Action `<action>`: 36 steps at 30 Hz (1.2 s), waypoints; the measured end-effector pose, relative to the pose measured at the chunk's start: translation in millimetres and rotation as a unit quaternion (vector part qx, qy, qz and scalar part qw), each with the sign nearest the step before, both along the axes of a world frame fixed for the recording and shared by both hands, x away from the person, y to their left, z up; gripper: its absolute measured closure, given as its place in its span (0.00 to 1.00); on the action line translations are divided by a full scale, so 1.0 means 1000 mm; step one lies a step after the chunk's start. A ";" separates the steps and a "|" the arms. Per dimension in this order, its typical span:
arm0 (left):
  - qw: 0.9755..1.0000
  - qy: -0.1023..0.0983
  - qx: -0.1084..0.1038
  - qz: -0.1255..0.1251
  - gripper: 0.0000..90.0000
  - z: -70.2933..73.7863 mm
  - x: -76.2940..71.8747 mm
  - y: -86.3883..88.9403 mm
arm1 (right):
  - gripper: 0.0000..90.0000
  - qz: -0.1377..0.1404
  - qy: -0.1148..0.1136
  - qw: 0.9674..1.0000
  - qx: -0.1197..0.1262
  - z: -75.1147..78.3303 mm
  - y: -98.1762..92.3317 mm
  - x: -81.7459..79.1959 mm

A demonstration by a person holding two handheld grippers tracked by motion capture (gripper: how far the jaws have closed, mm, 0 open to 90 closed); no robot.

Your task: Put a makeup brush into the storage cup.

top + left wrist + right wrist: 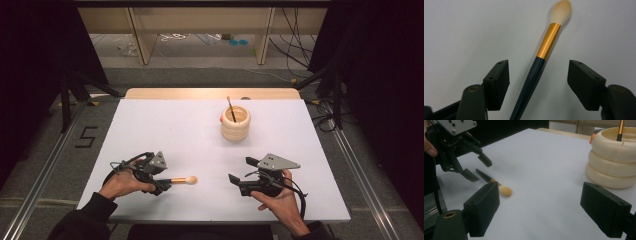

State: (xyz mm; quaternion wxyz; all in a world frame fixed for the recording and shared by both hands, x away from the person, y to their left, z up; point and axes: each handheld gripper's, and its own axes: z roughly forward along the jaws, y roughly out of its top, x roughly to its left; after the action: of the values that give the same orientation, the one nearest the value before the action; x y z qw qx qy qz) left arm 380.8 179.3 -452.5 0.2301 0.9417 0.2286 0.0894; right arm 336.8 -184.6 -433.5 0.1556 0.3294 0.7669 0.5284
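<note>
Near the front left corner of the counter [150, 120], a makeup brush [181, 180] is laid flat, its bristle head pointed toward the middle. The left gripper [159, 186] is set astride the dark handle, jaws partly open and not pressed on it, so a grasp appears to be prepared. The right gripper [239, 175] is held wide open and empty near the front right edge, apparently kept clear. Toward the far edge, a ribbed cream holder [235, 123] is stood upright with another brush [231, 110] inside. The white counter is surrounded by dark curtains, grey floor and cables.
</note>
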 end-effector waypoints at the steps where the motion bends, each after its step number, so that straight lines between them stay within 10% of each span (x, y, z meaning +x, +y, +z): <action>1: 1.000 -0.001 0.011 -0.011 0.39 0.000 0.002 0.001 | 0.18 0.000 0.000 1.000 0.000 0.000 0.000 0.000; 36: 0.995 0.062 0.073 -0.027 0.71 -0.010 0.020 -0.009 | 0.19 0.007 0.007 1.000 -0.007 0.000 0.002 -0.001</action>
State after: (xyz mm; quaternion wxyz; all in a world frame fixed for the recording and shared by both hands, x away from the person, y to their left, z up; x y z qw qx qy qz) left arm 400.5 170.7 -462.7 0.1485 0.9656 0.2094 0.0407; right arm 336.2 -182.9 -433.8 0.1487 0.3265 0.7741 0.5216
